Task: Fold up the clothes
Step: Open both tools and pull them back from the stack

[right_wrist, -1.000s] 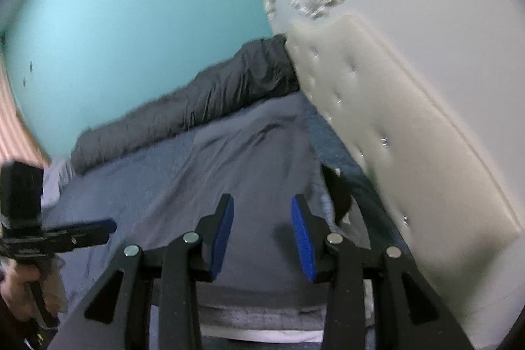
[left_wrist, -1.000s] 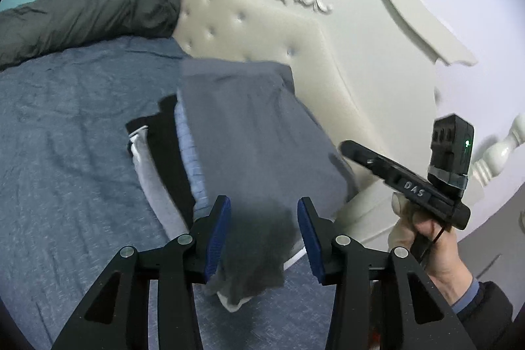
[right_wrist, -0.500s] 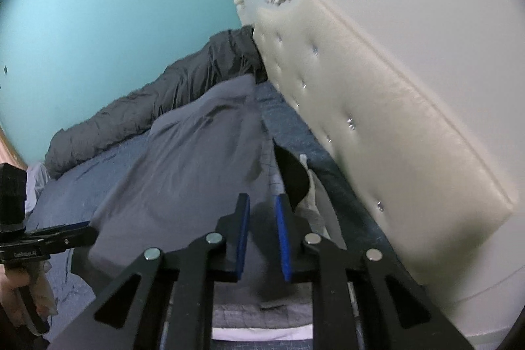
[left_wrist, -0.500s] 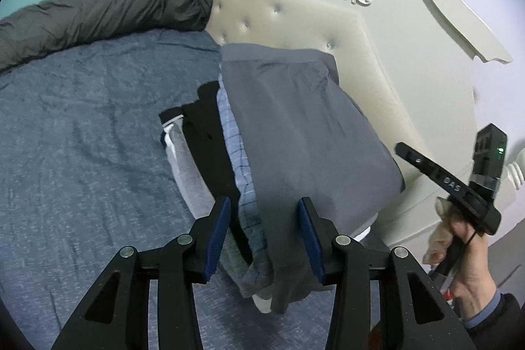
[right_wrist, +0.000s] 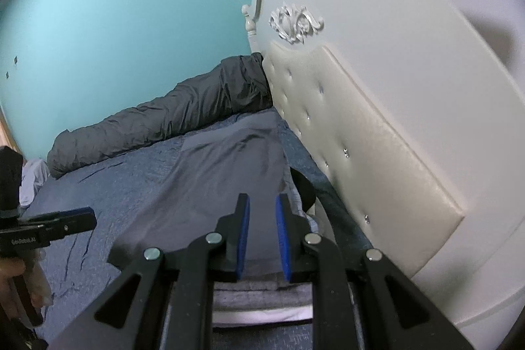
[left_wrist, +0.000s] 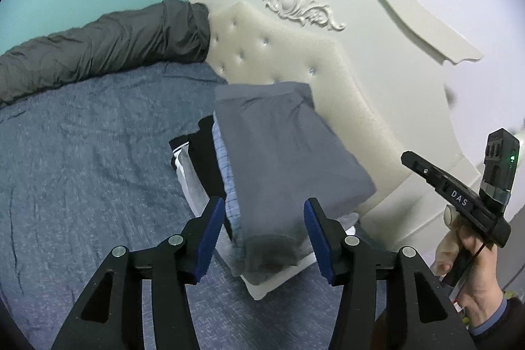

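Against headboard (left_wrist: 344, 107): clothes stack (left_wrist: 282, 153); bedroll (left_wrist: 108, 48).

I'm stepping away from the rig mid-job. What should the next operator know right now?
Left tool: jaws have just been opening; the grey garment's near end shows between them, pads clear of the cloth, nothing held.
Right tool: jaws have just narrowed to a small gap, nothing clamped.
The grey garment lies folded on top of the stack on the bed, beside the headboard.
Done: this piece is placed.
Left: probably squaring the stack; no unfolded item identifiable here.
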